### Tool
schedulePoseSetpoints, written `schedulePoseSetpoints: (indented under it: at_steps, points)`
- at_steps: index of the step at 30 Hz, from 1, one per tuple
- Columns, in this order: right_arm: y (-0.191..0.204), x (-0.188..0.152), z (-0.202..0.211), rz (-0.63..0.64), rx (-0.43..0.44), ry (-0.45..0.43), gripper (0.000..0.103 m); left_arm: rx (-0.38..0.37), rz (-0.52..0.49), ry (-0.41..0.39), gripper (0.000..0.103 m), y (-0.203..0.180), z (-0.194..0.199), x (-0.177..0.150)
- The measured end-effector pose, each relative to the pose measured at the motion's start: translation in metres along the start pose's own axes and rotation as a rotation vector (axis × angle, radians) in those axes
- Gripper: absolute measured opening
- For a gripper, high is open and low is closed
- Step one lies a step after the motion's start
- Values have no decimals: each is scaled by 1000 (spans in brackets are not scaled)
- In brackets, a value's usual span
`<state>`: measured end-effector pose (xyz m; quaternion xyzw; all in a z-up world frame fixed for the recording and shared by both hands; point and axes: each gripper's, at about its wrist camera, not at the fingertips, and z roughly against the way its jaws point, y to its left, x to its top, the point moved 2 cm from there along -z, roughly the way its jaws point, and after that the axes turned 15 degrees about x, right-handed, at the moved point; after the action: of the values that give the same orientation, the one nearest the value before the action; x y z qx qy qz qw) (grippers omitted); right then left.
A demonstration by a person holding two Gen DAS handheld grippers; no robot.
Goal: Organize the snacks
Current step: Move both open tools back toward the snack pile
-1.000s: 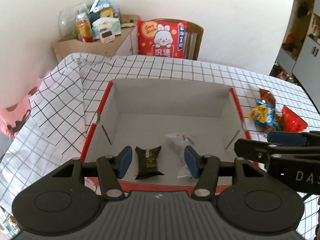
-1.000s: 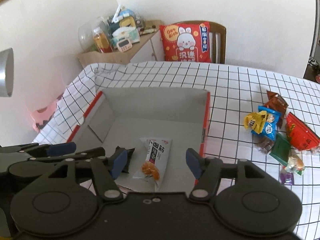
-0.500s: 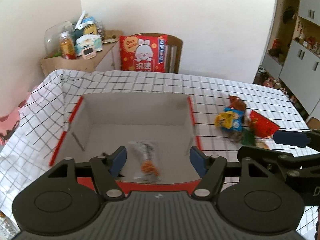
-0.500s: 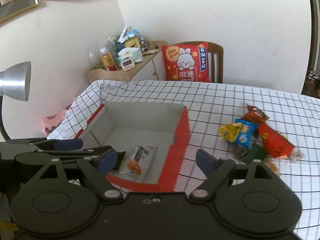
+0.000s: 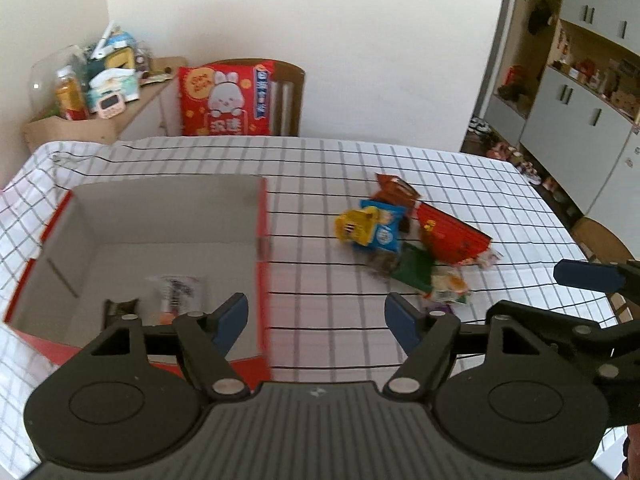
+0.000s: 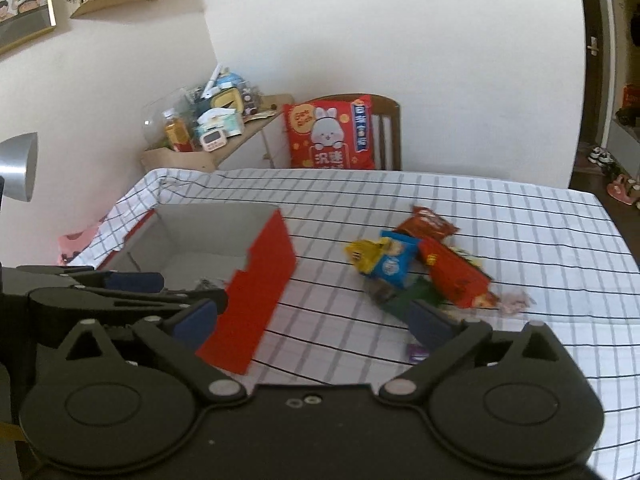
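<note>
A red cardboard box [image 5: 262,216] [image 6: 260,280] with a grey inside stands on the checked table at the left. In it lie a clear noodle-snack packet [image 5: 176,290] and a small dark packet [image 5: 120,308]. A pile of snack packets lies to its right: yellow [image 5: 354,224] [image 6: 366,254], blue [image 5: 384,226] [image 6: 394,264], red [image 5: 450,234] [image 6: 454,272], brown [image 5: 396,188], green [image 5: 414,266]. My left gripper [image 5: 316,318] is open and empty over the table by the box's right wall. My right gripper [image 6: 314,318] is open and empty, between box and pile.
A wooden chair with a red rabbit cushion [image 5: 226,100] [image 6: 330,136] stands behind the table. A cluttered side cabinet [image 5: 96,92] is at the back left, shelving and cupboards [image 5: 580,92] at the right. A small purple sweet [image 6: 418,352] lies near my right fingers.
Both grippers have pulled back from over the box and swung right, so the snack pile now sits ahead. Both stay open and empty. The packets in the box have not moved.
</note>
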<state>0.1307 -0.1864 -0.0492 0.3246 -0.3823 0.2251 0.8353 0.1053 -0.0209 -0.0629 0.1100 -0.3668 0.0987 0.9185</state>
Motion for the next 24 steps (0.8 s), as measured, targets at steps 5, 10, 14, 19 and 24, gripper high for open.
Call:
schedulePoseSetpoints:
  at_steps: [5,10,14,19,24]
  points:
    - [-38,-9,13,-22,-33,15,102,-23,-46,10,75,-32,-10,-3]
    - [-81,-14,21,-60,-90,16,102,-44,-78,25,75,-62,-23,-3]
    - [-112,-18,19,-79,-120,36,102,-68,-110,32,75,-87,-35,-3]
    - [-143,-23,7,-109,-128,76,101,-91,-138,76,75,-113,-56,-9]
    - [-169,-25,-14,-159,-94,123,99,-84,-147,123,75,-133,-75,-19]
